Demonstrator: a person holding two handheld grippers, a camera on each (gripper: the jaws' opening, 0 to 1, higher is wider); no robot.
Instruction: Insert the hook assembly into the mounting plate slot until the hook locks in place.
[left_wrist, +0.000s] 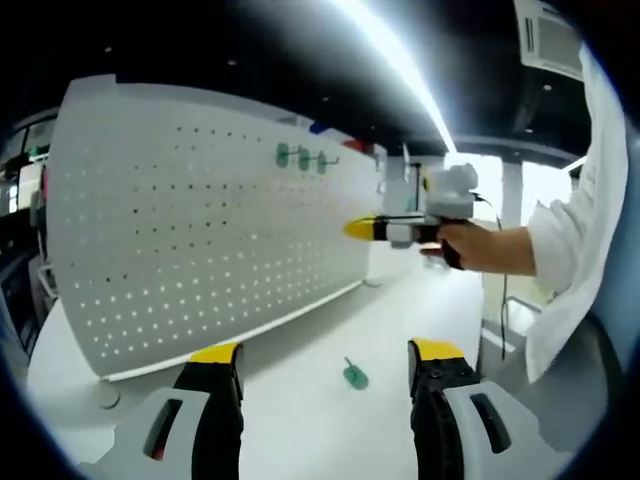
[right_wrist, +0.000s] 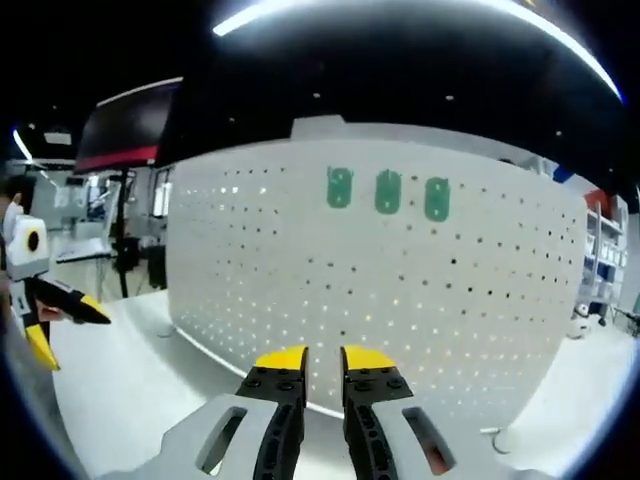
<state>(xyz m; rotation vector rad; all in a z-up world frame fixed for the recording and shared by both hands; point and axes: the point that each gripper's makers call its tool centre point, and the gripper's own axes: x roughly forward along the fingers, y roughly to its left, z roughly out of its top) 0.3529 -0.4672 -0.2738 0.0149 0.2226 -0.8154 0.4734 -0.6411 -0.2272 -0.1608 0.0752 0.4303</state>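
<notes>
Left gripper view, near first: own left gripper (left_wrist: 325, 365) at six o'clock, jaws spread wide, nothing between them. Just beyond, at about five o'clock of centre, lying flat on the white table (left_wrist: 300, 340): one green hook (left_wrist: 355, 375), loose, well apart from the board. Small, thin, plastic by the look of it, so probably light and stiff, likely slick on that smooth top and apt to skate if nudged from one side. Best taken across the broad base, jaws square to it, stem left free for the slot; a pinch on the thin stem risks a twist or a snap.

Farther out at three o'clock: right gripper (left_wrist: 360, 229) in a hand (left_wrist: 455, 243), yellow tips together, aimed at the board, carrying nothing.

Farthest, from nine to one o'clock: white pegboard (left_wrist: 200, 230) standing upright, three green hooks (left_wrist: 303, 158) already seated in a row near its top edge.

Right gripper view: own jaws at six o'clock nearly closed, only a slim gap, empty. Left gripper (right_wrist: 60, 310) at nine o'clock, jaws parted. Beyond, board (right_wrist: 380, 300) face-on, three hooks (right_wrist: 387, 191) at twelve o'clock.

Loose hook not yet picked up; grasp yet to be made.
</notes>
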